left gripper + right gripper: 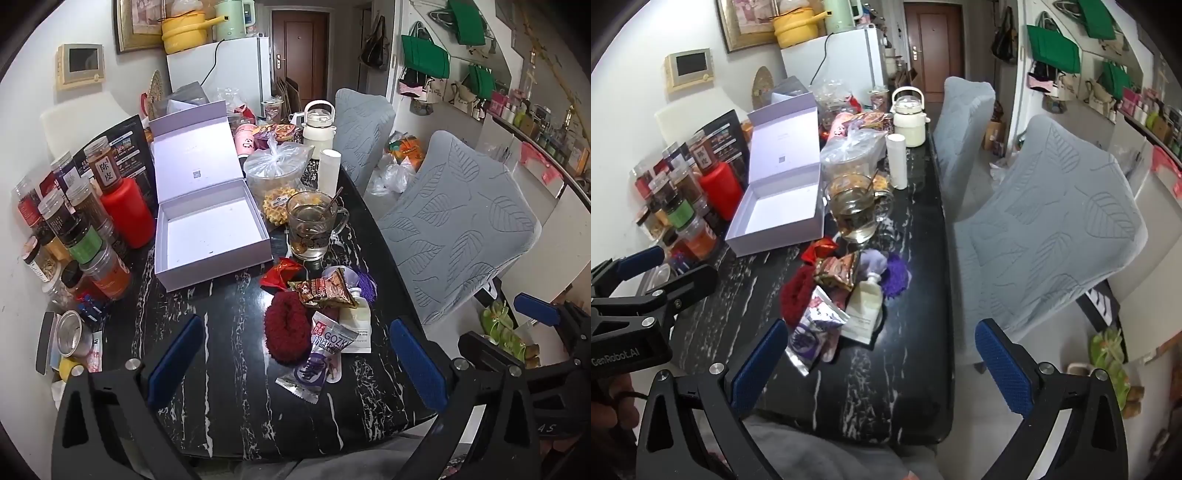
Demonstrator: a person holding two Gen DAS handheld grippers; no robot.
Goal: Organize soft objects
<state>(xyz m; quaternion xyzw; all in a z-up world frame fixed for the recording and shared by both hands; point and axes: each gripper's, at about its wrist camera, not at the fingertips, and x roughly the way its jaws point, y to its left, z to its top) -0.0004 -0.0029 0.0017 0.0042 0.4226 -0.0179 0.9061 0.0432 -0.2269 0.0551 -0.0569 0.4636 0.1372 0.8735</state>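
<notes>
A pile of soft things lies on the black marble table (pixel 229 369): a dark red fluffy scrunchie (pixel 286 330), a purple fluffy scrunchie (pixel 897 275), a brown snack packet (pixel 325 290), a purple-white snack packet (pixel 317 358), a red wrapper (pixel 280 275) and a cream pouch (pixel 866 302). An open white box (pixel 210 225) stands empty behind the pile. My left gripper (pixel 295 363) is open, low over the table's near edge, just before the pile. My right gripper (pixel 882 363) is open, near the pile's right side. Neither holds anything.
A glass mug with a spoon (pixel 312 223) stands just behind the pile. Spice jars and a red bottle (pixel 125 210) crowd the left edge. A bagged container (pixel 275 168), a white tube (pixel 328 168) and a kettle (pixel 319 123) stand farther back. Two grey-covered chairs (pixel 458 221) line the right side.
</notes>
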